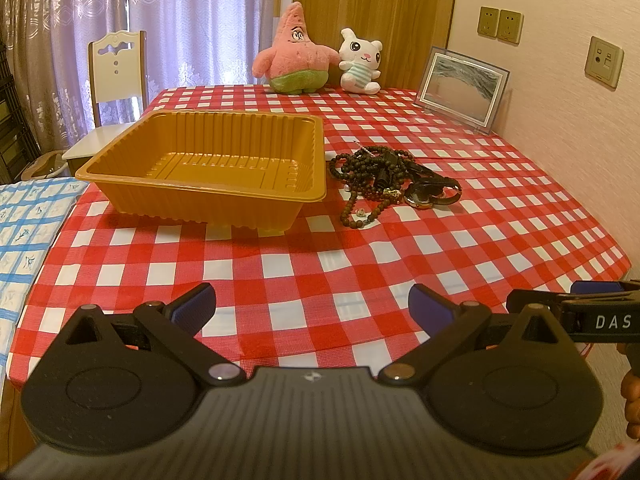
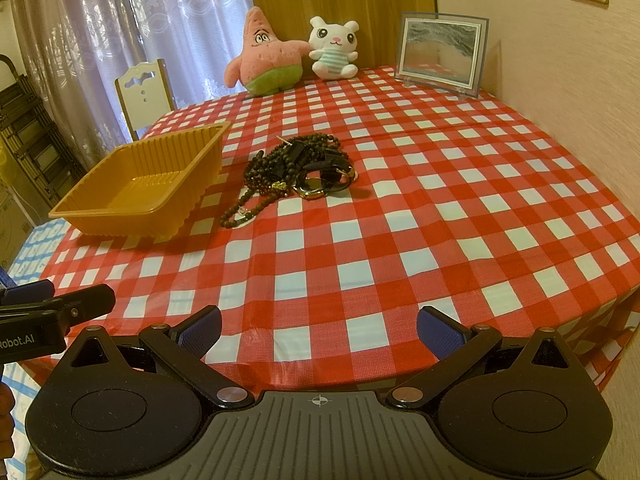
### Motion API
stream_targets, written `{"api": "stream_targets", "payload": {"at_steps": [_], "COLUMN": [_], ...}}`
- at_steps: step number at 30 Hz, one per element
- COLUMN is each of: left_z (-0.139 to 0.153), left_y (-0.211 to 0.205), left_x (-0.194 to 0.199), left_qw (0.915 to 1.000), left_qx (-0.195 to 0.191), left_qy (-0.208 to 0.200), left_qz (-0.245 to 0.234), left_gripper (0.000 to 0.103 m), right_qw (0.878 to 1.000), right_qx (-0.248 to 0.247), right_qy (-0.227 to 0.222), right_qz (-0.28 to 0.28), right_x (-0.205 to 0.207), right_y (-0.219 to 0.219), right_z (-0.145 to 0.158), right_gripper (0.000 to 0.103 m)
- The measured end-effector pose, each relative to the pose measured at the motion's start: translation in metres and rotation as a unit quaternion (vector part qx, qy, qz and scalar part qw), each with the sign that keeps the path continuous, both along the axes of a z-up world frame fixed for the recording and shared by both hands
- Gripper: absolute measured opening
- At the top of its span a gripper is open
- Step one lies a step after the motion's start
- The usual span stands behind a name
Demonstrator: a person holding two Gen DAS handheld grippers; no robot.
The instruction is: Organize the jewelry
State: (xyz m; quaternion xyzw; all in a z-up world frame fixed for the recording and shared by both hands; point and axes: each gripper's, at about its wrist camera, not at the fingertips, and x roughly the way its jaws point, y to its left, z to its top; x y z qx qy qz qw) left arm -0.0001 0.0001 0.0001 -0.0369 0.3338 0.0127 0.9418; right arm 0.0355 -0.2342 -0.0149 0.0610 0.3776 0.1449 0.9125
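A pile of jewelry [image 1: 384, 178], dark bead strands, a watch with a gold rim [image 1: 420, 199] and dark bangles, lies on the red-checked tablecloth just right of an empty orange plastic tray [image 1: 208, 168]. The same pile [image 2: 296, 172] and tray [image 2: 140, 184] show in the right wrist view. My left gripper [image 1: 312, 308] is open and empty, near the table's front edge, well short of the tray. My right gripper [image 2: 320, 332] is open and empty, also at the front edge. Each gripper shows at the other view's side.
A pink star plush [image 1: 294, 52], a white bunny plush [image 1: 360, 62] and a framed picture [image 1: 462, 88] stand at the table's far edge by the wall. A white chair [image 1: 116, 76] stands at the far left. A blue-patterned cloth surface [image 1: 28, 232] adjoins the table's left side.
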Motion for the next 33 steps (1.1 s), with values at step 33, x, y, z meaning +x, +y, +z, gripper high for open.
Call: {"api": "stream_targets", "payload": {"at_steps": [33], "left_z": [-0.006], "left_y": [0.065], "left_x": [0.024], "left_qw": [0.9963], "left_qx": [-0.036], "left_qy": [-0.017], "left_qz": [0.076], "left_gripper": [0.102], "right_qw": [0.999], "right_qx": [0.018], "right_qy": [-0.009], "right_qz": [-0.027], "right_x": [0.032], "right_y": [-0.014], "right_z": [-0.012], "right_gripper": [0.103]}}
